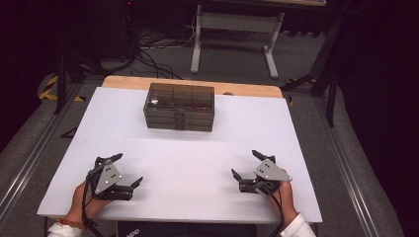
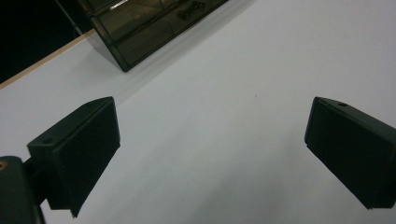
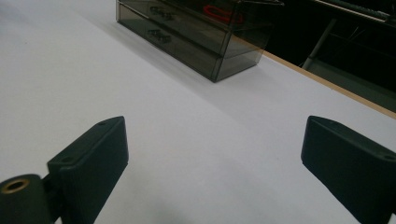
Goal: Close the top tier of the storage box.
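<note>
Two tools rest low in the high view, left tool [image 1: 128, 169] and right tool [image 1: 243, 163], jaws apart, empty. Upper centre on the counter [image 1: 197, 168] sits a smoky drawer box [image 1: 179, 106]; its contents are indistinct, and both gripper views crop it.

The worktop [image 1: 163, 163] is a flat white sheet, and a strip of bare pale wood [image 1: 247, 89] shows along its far edge. On the far half, a little left of the middle, stands 1 smoky, see-through drawer box [image 1: 179, 107], touching the white surface and set square to the far edge. It has 2 low drawers with small dark handles at the front and an upper part split into compartments. In the right gripper view something red [image 3: 219, 11] lies in the upper part.
</note>
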